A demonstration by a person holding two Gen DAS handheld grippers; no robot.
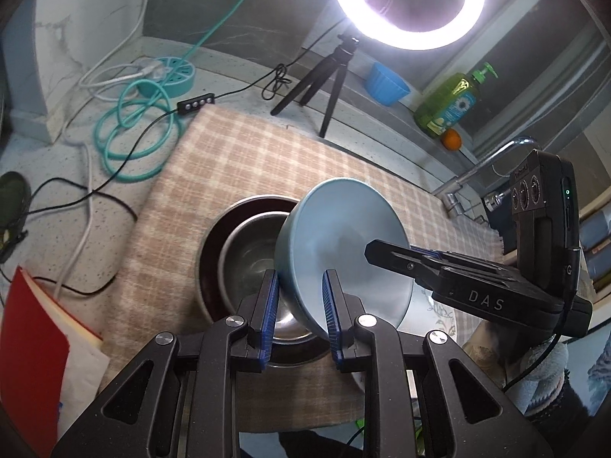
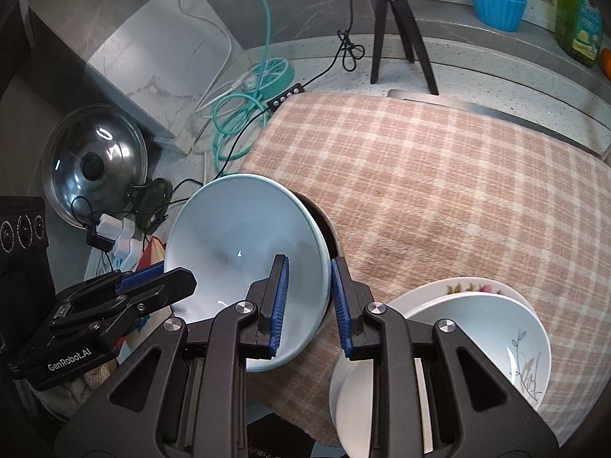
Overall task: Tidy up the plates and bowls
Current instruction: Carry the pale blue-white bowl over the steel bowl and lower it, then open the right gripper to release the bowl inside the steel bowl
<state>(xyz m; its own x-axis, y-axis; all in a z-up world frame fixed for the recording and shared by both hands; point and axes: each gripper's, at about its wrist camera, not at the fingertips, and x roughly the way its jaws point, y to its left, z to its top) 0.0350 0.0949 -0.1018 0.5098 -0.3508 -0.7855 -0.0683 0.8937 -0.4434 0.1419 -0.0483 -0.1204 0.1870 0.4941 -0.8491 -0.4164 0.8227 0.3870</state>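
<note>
A light blue bowl (image 1: pixel 343 244) (image 2: pixel 236 244) is held tilted above the checked cloth. My left gripper (image 1: pixel 299 305) is shut on its near rim, and my right gripper (image 2: pixel 307 297) is shut on its opposite rim. Below it stands a steel bowl (image 1: pixel 248 263) nested in a dark bowl (image 1: pixel 214 229). In the right wrist view a white bowl with a grass pattern (image 2: pixel 477 343) sits on a flowered plate (image 2: pixel 469 288) at the lower right. The right gripper also shows in the left wrist view (image 1: pixel 401 255), and the left gripper in the right wrist view (image 2: pixel 152 282).
A checked cloth (image 2: pixel 458 171) covers the worktop. A tripod (image 2: pixel 397 26) with a ring light (image 1: pixel 406 4), coiled teal cable (image 1: pixel 133 133), a blue cup (image 2: pixel 494 0), a green soap bottle (image 1: pixel 450 103), a pot lid (image 2: pixel 95 168) and a red folder (image 1: pixel 34 347) lie around.
</note>
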